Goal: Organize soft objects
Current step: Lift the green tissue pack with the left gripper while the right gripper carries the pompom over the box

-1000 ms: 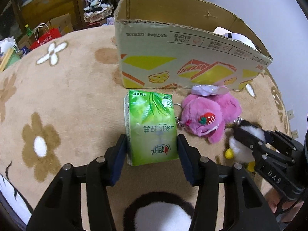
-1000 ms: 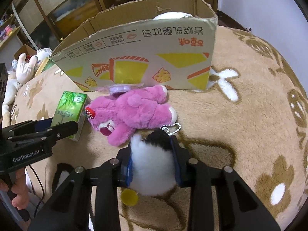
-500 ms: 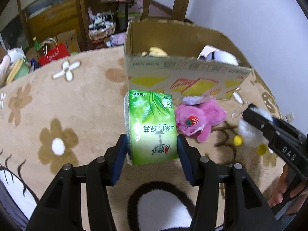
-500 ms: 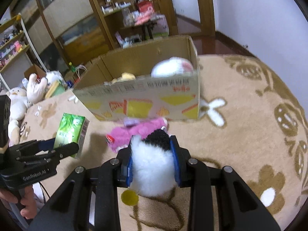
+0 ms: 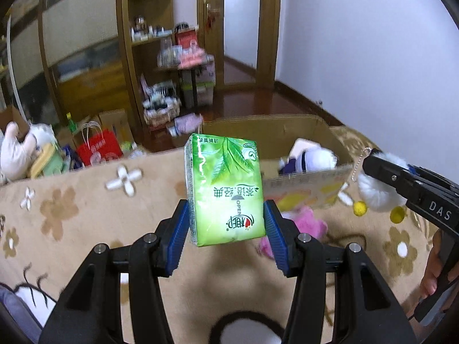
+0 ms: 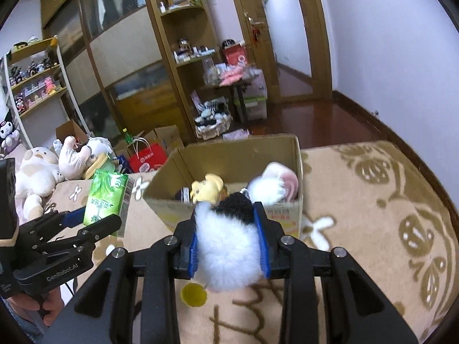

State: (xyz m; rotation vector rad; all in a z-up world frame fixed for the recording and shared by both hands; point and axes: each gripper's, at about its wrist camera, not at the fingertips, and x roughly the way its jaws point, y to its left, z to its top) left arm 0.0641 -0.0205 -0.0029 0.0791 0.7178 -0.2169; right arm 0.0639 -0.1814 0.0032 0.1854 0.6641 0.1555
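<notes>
- Left gripper (image 5: pixel 226 229), black with blue pads, clamped on a green plastic-wrapped tissue pack (image 5: pixel 226 189) with a leaf print; the pack is upright between the pads, lifted off the surface.
- Same tissue pack also shows at left in the right wrist view (image 6: pixel 106 200), held in the left gripper (image 6: pixel 91 220).
- Right gripper (image 6: pixel 228 246), black with blue pads, squeezing a fluffy white-and-black plush penguin keychain (image 6: pixel 229 246); black head faces forward, yellow foot (image 6: pixel 193 293) hangs below the jaws.
- In the left wrist view the right gripper (image 5: pixel 381 172) comes in from the right with the penguin (image 5: pixel 375 192), a ball chain (image 5: pixel 360 163) dangling off it, near the box's right corner.
- Open brown cardboard box (image 6: pixel 238 157) with printed yellow-orange front sits on the beige floral plush blanket (image 6: pixel 373 215), ahead of both grippers.
- Inside the box: a yellow plush toy (image 6: pixel 208 189) toward the left, a white plush toy with pink ear (image 6: pixel 272 183) toward the right.
- Pink plush bear (image 5: pixel 304 223) lies on the blanket in front of the box, partly hidden behind the left gripper's right finger.
- Blanket (image 5: pixel 71 229) is blurred in the left wrist view.
- Background: wooden shelving unit (image 6: pixel 183 57), red paper bag (image 6: pixel 147 157), pile of cream plush toys (image 6: pixel 40 172) at far left.
</notes>
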